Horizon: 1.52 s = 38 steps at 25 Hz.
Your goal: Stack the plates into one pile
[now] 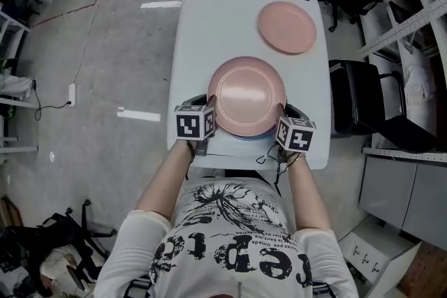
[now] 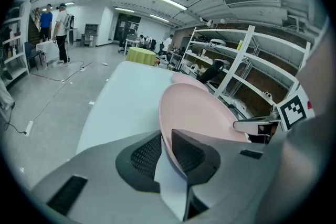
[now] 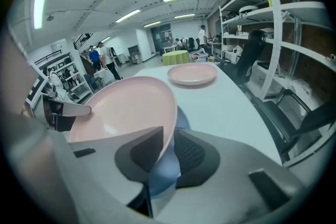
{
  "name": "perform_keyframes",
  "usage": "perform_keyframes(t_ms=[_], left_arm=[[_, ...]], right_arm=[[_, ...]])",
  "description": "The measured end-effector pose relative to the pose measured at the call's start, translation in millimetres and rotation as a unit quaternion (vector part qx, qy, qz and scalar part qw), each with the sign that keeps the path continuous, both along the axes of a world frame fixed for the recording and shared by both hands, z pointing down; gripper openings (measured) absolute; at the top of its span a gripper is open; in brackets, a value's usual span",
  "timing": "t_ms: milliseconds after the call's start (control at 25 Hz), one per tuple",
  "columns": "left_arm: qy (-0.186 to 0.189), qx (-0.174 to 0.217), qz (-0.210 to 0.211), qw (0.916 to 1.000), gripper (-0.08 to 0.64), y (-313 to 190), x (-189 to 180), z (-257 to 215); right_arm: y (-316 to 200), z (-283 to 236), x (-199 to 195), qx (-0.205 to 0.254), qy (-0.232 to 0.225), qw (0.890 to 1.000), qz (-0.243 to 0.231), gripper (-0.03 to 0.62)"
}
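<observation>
A pink plate (image 1: 246,94) is held up over the near end of the white table (image 1: 209,31). My left gripper (image 1: 211,110) is shut on its left rim and my right gripper (image 1: 282,115) on its right rim. Under the pink plate a blue plate (image 1: 246,139) peeks out at the near edge. In the right gripper view the pink plate (image 3: 126,107) and the blue plate's edge (image 3: 182,118) both pass between the right gripper (image 3: 169,149) jaws. In the left gripper view the pink rim (image 2: 205,113) sits in the left gripper (image 2: 167,152). A second pink plate (image 1: 287,26) lies at the table's far right.
A black chair (image 1: 363,105) stands close to the table's right side, with shelving and grey cabinets (image 1: 405,185) beyond it. A power strip (image 1: 71,93) and cables lie on the floor to the left. People stand far off in the room (image 2: 55,29).
</observation>
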<state>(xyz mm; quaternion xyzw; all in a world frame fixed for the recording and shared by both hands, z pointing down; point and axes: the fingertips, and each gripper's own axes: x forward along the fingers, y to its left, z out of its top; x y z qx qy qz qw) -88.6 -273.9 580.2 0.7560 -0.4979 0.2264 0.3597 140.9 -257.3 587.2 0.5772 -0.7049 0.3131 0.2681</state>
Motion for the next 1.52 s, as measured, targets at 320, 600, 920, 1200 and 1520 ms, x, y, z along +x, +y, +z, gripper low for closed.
perform_keyframes(t_ms=[320, 600, 920, 1200, 1520], left_arm=[[-0.062, -0.020, 0.025, 0.9976, 0.072, 14.9, 20.3, 31.0], [-0.075, -0.012, 0.040, 0.9963, 0.072, 12.6, 30.3, 36.6], [-0.108, 0.001, 0.046, 0.9931, 0.083, 1.6, 26.4, 48.0], [-0.091, 0.003, 0.044, 0.9949, 0.091, 0.0, 27.3, 48.9], [-0.091, 0.037, 0.067, 0.9928, 0.252, 5.4, 33.8, 34.9]], right_arm=[[23.7, 13.7, 19.5, -0.017, 0.017, 1.000, 0.019, 0.072], [31.0, 23.2, 24.8, -0.029, 0.026, 0.999, 0.019, 0.081], [25.8, 32.9, 25.4, -0.037, 0.048, 0.998, 0.016, 0.091], [22.1, 35.5, 27.9, -0.038, 0.044, 0.998, 0.021, 0.092], [19.1, 24.2, 31.4, -0.006, 0.103, 0.994, 0.033, 0.123]])
